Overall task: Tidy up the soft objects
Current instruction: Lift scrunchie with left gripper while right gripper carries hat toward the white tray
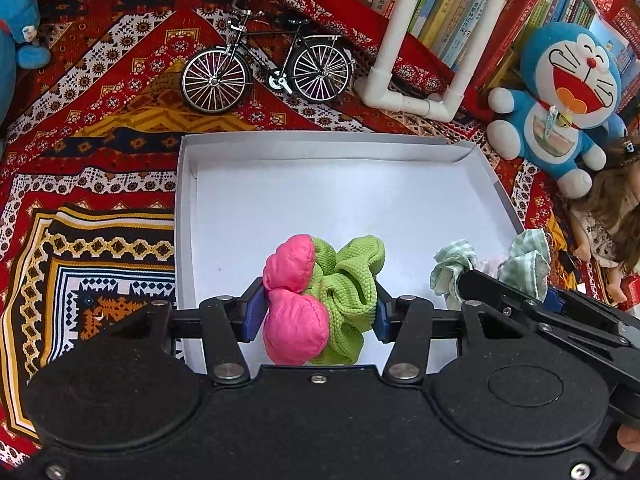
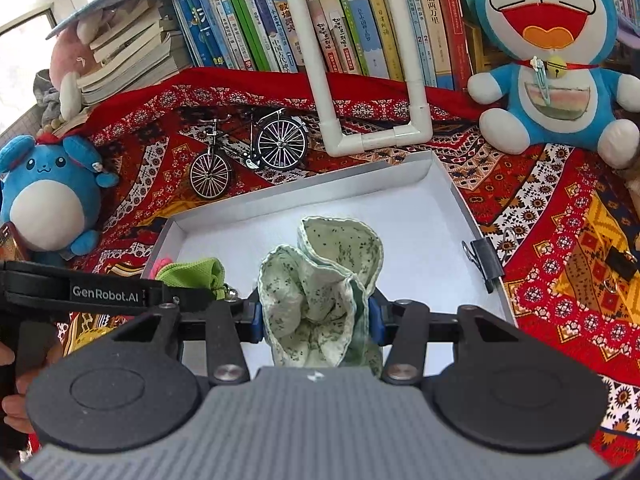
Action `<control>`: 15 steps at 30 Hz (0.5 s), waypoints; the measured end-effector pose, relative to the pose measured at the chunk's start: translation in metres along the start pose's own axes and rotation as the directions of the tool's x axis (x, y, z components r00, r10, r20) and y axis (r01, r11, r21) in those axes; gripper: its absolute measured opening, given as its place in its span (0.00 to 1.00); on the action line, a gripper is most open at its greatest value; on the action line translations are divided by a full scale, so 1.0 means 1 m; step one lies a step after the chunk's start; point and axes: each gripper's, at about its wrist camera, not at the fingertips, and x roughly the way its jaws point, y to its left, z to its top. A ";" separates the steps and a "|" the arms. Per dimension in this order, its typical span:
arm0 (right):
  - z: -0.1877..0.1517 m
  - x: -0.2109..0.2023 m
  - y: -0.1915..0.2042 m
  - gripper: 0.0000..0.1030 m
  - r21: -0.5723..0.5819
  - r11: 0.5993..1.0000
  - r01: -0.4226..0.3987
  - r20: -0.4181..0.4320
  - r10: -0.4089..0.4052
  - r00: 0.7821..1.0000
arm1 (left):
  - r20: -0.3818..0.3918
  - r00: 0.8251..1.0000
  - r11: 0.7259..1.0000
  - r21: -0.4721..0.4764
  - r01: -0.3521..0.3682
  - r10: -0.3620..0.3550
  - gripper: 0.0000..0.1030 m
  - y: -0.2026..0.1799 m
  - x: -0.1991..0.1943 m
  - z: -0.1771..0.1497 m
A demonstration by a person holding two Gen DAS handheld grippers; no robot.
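Left tongs point(image 1: 316, 312) clamp a pink-green scrunchie point(image 1: 320, 300); right tongs point(image 2: 316, 320) clamp a floral scrunchie point(image 2: 320, 288).

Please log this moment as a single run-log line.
left gripper: shut on pink-green scrunchie | right gripper: shut on floral scrunchie | both over white box

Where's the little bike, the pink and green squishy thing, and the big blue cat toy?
little bike point(image 1: 268, 76), left wrist view, on its frame.
pink and green squishy thing point(image 1: 316, 304), left wrist view, on its middle.
big blue cat toy point(image 2: 554, 92), right wrist view, on its tummy.
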 end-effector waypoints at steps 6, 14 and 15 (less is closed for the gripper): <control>0.000 0.005 0.003 0.53 -0.005 1.000 0.024 -0.020 -0.024 1.000 | -0.012 1.000 1.000 -0.005 0.003 -0.003 0.50 0.003 0.005 -0.001; 0.002 0.009 -0.001 0.58 0.024 0.999 0.037 -0.037 -0.036 0.999 | -0.019 1.000 1.000 -0.020 0.013 -0.014 0.55 0.006 0.009 -0.001; 0.002 0.009 -0.001 0.58 0.025 0.999 0.041 -0.041 -0.040 0.998 | -0.022 1.000 1.000 -0.023 0.015 -0.015 0.55 0.007 0.009 -0.001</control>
